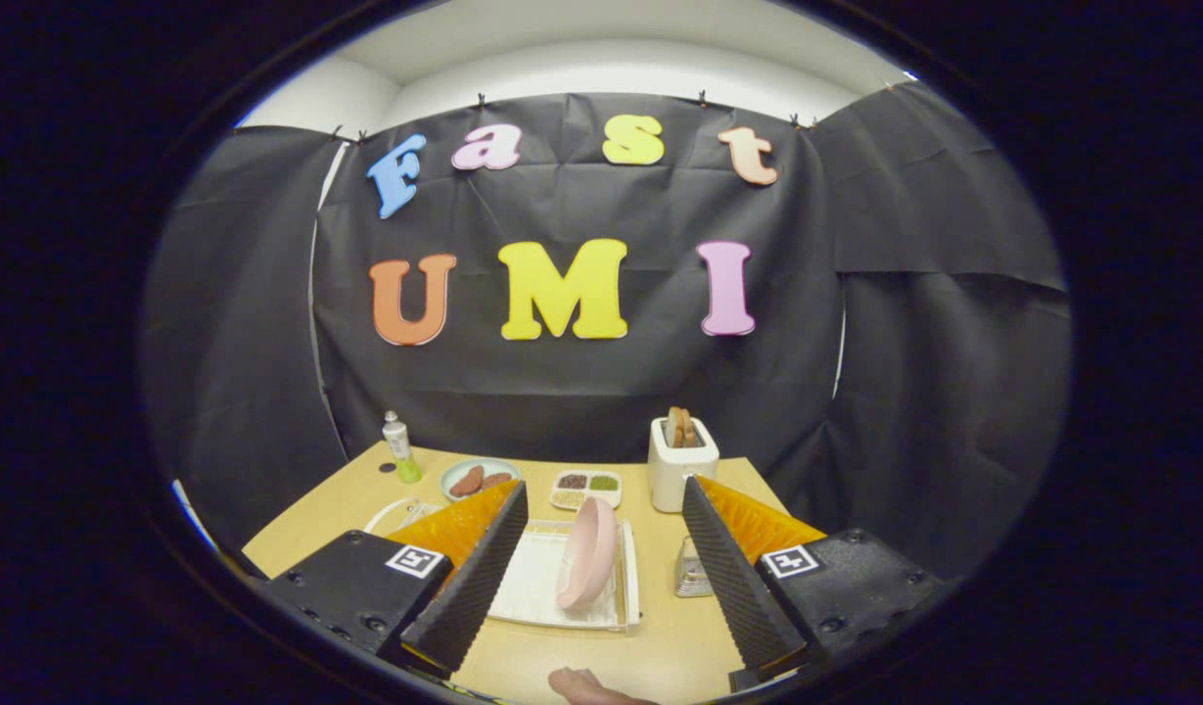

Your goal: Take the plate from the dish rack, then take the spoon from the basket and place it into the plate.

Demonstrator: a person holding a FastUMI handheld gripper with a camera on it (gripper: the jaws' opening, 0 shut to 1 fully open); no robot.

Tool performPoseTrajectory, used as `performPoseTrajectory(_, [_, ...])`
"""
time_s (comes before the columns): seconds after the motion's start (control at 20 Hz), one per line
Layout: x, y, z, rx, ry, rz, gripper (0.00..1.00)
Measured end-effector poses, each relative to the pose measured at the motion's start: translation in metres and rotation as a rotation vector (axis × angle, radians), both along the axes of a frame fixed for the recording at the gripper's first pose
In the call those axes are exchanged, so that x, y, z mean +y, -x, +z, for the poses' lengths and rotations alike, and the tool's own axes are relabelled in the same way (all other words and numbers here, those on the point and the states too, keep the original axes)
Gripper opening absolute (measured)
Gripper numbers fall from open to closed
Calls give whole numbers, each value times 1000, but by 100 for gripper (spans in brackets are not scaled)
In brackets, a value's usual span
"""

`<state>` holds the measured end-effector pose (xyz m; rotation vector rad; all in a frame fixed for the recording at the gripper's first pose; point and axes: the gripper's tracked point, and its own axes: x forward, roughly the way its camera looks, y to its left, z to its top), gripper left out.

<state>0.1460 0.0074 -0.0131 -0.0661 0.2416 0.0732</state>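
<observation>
Pink plate between wide-spread gripper fingers.

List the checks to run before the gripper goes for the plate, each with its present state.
1. Gripper open: ok, fingers spread wide, nothing between them.
2. Plate still in the rack: ok, it stands on edge there.
3. Plate lined up with the fingers: ok, just ahead, between them.
4. Approach path free: ok, bare table before the rack.
5. Basket and spoon located: cannot tell, the right finger hides most of the basket.
6. Toaster clear of the move: ok, beyond the rack.
</observation>
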Motion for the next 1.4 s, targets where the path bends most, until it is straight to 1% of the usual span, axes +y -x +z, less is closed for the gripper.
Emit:
performPoseTrajectory(0.15, [3,-34,-23,131,69,-16,100])
performPoseTrajectory(0.25, [8,-57,-40,227,104,-12,100])
performPoseTrajectory(0.35, [12,-80,-56,314,111,-20,100])
performPoseTrajectory(0.55, [-1,-115,-83,497,172,-125,100])
performPoseTrajectory(0.65, [-6,-130,-98,584,207,-166,100])
performPoseTrajectory(0.75, [-8,-142,-105,643,249,-178,100])
performPoseTrajectory(0.9, [-12,-146,-115,764,353,-192,100])
performPoseTrajectory(1.0, [-11,-160,-111,764,403,-194,97])
performPoseTrajectory(1.05, [-11,-164,-110,766,429,-211,90])
performPoseTrajectory(1.15, [-16,-162,-120,838,465,-277,78])
performPoseTrajectory(1.2, [-12,-160,-121,877,466,-299,72])
performPoseTrajectory(1.3, [-11,-159,-122,912,457,-376,59])
performPoseTrajectory(1.4, [-3,-160,-125,932,451,-396,47])
